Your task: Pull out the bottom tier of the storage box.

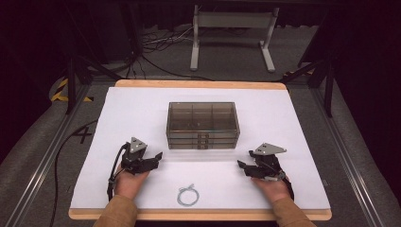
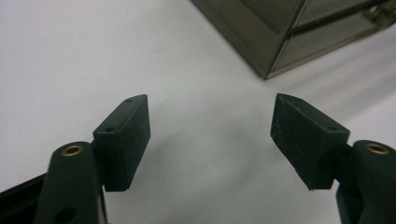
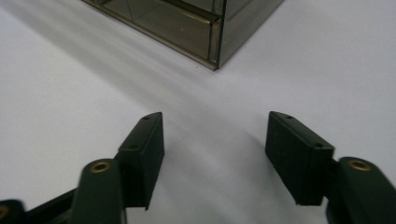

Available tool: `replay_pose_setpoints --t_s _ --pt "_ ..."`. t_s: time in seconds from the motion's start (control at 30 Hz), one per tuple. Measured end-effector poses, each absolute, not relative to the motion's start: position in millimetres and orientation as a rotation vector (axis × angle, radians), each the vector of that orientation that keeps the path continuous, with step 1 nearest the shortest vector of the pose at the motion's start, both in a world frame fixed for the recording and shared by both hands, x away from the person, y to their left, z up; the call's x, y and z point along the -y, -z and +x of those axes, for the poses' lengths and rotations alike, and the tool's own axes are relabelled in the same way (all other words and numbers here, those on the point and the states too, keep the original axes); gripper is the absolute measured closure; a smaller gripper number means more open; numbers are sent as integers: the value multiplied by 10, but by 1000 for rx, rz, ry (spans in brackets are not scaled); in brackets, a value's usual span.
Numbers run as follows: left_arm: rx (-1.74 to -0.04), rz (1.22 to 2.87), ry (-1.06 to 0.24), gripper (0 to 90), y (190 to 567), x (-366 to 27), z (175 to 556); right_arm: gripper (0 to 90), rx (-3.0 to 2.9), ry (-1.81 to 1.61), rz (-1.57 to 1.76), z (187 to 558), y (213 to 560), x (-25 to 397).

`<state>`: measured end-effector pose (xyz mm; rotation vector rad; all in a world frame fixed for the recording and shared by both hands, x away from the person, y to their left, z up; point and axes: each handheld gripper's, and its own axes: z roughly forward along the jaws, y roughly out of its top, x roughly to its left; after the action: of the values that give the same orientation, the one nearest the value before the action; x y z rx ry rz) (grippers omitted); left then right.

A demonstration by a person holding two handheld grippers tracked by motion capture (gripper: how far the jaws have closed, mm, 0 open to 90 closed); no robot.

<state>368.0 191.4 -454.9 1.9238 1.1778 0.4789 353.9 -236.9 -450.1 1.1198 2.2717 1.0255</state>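
Observation:
A smoky see-through drawer box [image 1: 202, 125] stands in the middle of the white table cover, its small drawer knobs facing me. A coiled grey cable loop [image 1: 187, 194] lies near the front edge, between my hands. My left gripper [image 1: 156, 158] rests left of the box's front corner, open and empty. My right gripper [image 1: 242, 166] rests right of the box, open and empty too. In the left gripper view the jaws [image 2: 210, 135] stand wide apart with the box's corner [image 2: 275, 42] beyond them. In the right gripper view the jaws [image 3: 215, 149] frame bare cover, with the box's corner [image 3: 205, 32] ahead.
The white cover [image 1: 142, 109] spans a wooden tabletop whose rim [image 1: 198, 84] shows at the far side. Beyond the table are a grey floor with cables and a white metal stand [image 1: 231, 38]. Metal rails [image 1: 47, 151] run along both sides.

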Motion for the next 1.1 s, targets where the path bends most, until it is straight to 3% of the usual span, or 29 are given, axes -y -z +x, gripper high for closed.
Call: replay_pose_setpoints --t_s 0.4,1.1 --pt "-1160 1864 -486 322 4537 -1949 3655 541 -2216 -1121 1140 3487 4469 2466" --pt "-1163 1861 -498 333 4534 -1950 3647 528 -2208 -1203 1149 3423 4355 2363"
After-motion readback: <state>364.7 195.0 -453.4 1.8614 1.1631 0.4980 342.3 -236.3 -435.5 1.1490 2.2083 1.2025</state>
